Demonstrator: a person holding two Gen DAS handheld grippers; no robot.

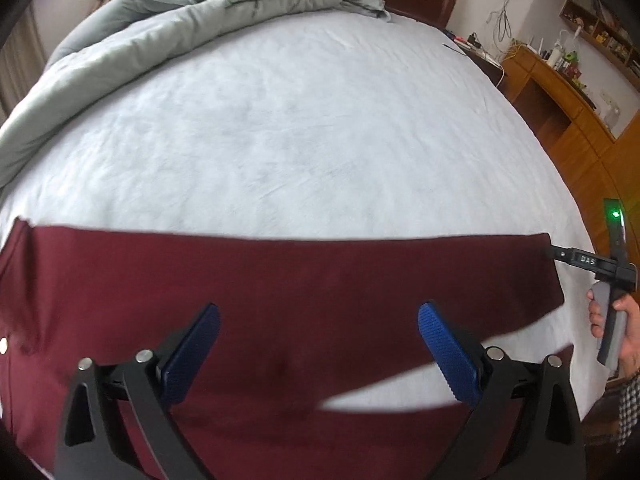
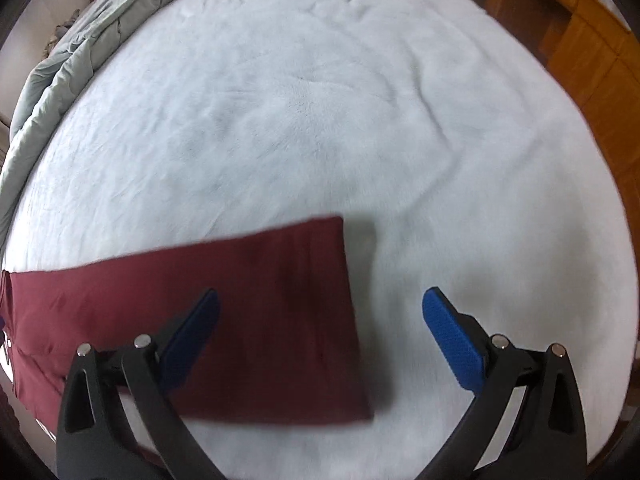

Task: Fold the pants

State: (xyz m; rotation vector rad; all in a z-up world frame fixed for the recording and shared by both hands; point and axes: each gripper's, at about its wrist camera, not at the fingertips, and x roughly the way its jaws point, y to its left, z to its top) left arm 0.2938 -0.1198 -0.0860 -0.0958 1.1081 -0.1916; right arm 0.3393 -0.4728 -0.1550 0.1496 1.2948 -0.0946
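Dark maroon cloth pants (image 1: 280,292) spread flat on pale blue fleece bedsheet (image 1: 300,140), lengthwise fold seemingly done. Left gripper (image 1: 318,354) and right gripper (image 2: 320,344) both spread apart, empty. Next, probably: pinch hem end at three o'clock, carry toward nine.

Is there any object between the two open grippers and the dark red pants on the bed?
Nothing visible is in the way. The left gripper hangs open directly above the pants, and the right gripper is open over their leg end. The gray quilt lies far off, at the head of the bed.
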